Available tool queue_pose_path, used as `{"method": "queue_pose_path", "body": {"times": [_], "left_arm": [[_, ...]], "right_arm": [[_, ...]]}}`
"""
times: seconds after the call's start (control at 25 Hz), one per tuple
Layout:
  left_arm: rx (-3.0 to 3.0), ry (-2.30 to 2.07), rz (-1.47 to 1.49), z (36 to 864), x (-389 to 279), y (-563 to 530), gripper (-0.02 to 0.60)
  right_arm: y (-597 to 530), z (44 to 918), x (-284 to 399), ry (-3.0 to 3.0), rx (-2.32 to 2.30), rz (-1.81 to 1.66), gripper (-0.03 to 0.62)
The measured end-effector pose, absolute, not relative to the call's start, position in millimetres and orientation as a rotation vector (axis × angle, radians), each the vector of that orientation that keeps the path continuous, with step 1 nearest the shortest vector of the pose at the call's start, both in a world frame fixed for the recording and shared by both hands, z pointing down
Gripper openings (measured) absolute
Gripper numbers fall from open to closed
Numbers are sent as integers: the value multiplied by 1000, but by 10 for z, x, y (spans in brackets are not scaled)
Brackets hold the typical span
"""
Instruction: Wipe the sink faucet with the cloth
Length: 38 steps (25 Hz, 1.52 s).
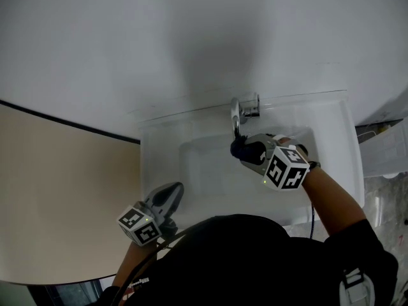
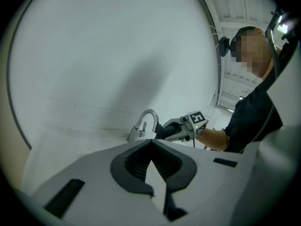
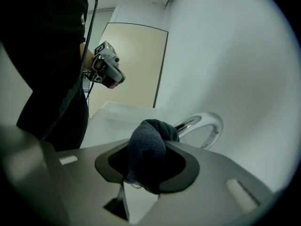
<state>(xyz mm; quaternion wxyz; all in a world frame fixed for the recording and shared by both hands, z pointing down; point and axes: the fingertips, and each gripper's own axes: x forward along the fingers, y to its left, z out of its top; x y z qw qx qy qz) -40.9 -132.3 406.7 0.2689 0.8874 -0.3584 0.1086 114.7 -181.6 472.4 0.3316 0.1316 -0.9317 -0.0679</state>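
Right gripper (image 1: 246, 150) fingers tight on dark cloth (image 3: 146, 149) against faucet (image 3: 208, 125) spout; left gripper (image 2: 151, 143) fingers together, empty.

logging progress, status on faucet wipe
Right gripper shut on cloth, cloth at faucet spout. Left gripper shut, empty, by front edge of sink. Nothing in the way.

Black shirt (image 1: 255, 254), grey marker-cubed claws (image 1: 171, 190) (image 1: 242, 150).

Qty: 1 sink (image 1: 339, 125), 1 faucet (image 1: 236, 116), 1 cloth (image 1: 237, 148), 2 grippers, i.e. left claw (image 1: 173, 189) & right claw (image 1: 248, 152).
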Motion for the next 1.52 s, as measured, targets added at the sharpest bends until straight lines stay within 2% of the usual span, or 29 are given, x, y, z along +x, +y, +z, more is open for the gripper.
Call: {"method": "queue_pose_path", "body": {"times": [0.16,0.28,0.36,0.56,0.76,1.16,1.52], "left_arm": [[2401,-982,251,4038,-535,-1314,-8],[2420,-1010,218,4022,-666,-1312,-8],[2419,-1021,168,4003,-706,-1310,-8],[2405,-1009,69,3945,-877,-1316,-8],[2358,-1024,-32,4030,-1097,-1243,-8],[2286,-1017,-80,4268,-1284,-1186,-8],[2272,-1010,-81,4296,-1229,-1178,-8]], "right_arm": [[-1934,4283,1276,-2568,384,-9,133],[-2555,3673,1449,-2618,595,70,133],[-2996,3581,1504,-2532,700,135,135],[-3539,3876,1350,-2408,757,682,135],[-3693,4181,1253,-2279,792,976,137],[-4000,4721,1432,-2134,901,1366,138],[-4052,5047,1498,-2036,945,1503,140]]}}
